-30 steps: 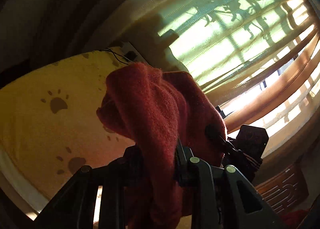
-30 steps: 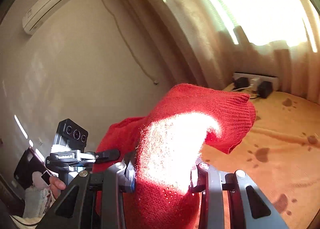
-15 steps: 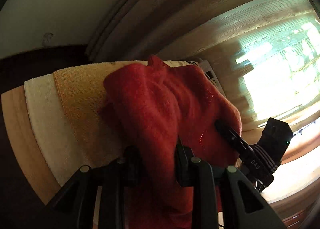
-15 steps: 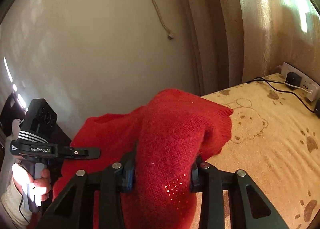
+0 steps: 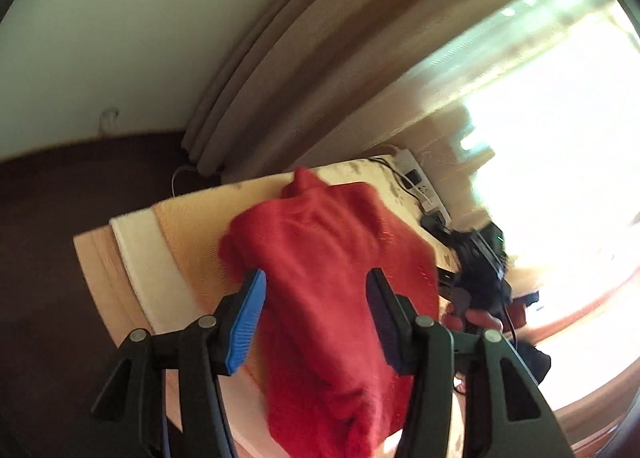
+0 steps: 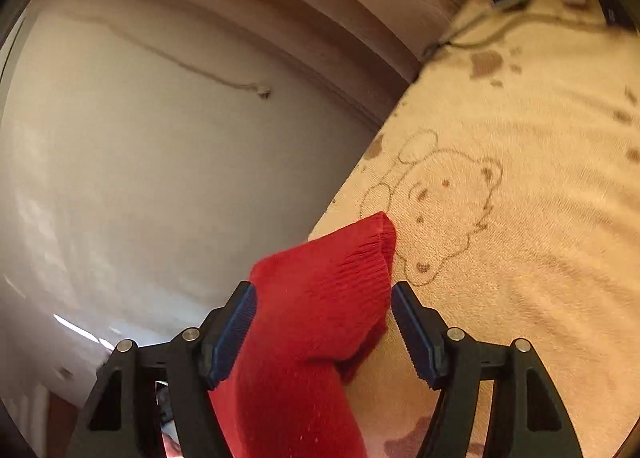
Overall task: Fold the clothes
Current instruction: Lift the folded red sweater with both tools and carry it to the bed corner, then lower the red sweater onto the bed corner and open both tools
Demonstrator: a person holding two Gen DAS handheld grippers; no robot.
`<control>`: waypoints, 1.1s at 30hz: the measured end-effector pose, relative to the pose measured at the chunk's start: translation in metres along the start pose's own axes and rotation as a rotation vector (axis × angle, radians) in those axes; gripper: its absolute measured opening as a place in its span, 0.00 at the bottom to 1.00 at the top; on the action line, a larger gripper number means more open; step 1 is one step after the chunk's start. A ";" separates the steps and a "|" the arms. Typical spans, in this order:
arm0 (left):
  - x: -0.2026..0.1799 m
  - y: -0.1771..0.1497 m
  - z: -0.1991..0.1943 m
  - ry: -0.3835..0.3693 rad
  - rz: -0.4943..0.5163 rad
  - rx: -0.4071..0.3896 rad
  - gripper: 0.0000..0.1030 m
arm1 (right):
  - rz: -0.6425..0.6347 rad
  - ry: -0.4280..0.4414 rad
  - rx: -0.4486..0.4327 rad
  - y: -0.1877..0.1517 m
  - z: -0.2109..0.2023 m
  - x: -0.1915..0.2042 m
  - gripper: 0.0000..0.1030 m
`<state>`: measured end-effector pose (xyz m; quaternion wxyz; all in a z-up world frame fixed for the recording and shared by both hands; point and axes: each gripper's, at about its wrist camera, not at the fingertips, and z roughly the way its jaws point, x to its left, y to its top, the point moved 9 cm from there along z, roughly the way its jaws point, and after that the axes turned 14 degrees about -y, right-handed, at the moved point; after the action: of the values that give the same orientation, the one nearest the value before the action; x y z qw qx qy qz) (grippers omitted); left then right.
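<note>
Grippers [image 5: 316, 300] [image 6: 322, 312] wide apart w/ sweater [image 5: 332, 258] between

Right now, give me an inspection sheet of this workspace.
Surface: beige terry blanket with bear and paw prints, over a pale wooden edge.
Job's things: red knitted garment, draped between both grippers, ribbed cuff resting on the blanket.
Clutter: nothing seen.
Grippers: left gripper open; right gripper open; blue pads apart from the knit.
Cables: white power strip with dark leads at the blanket's far edge.
Surroundings: beige curtain, bright window, plain wall.
</note>
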<state>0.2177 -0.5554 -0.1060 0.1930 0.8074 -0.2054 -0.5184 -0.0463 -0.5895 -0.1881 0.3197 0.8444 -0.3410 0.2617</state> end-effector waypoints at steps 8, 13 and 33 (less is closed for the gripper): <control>-0.068 -0.055 0.070 -0.108 0.197 0.200 0.70 | 0.110 0.098 0.074 0.010 0.028 0.008 0.69; -0.038 -0.066 0.087 -0.077 0.163 0.220 0.69 | -0.041 0.201 -0.062 0.025 0.002 0.045 0.69; -0.054 -0.064 0.050 0.047 0.344 0.235 0.77 | -1.059 -0.591 -0.483 -0.167 -0.112 0.066 0.69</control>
<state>0.1598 -0.4779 -0.1173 0.1878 0.7892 -0.3947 -0.4313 0.0940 -0.4417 -0.1312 0.4789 0.8390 -0.0016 -0.2585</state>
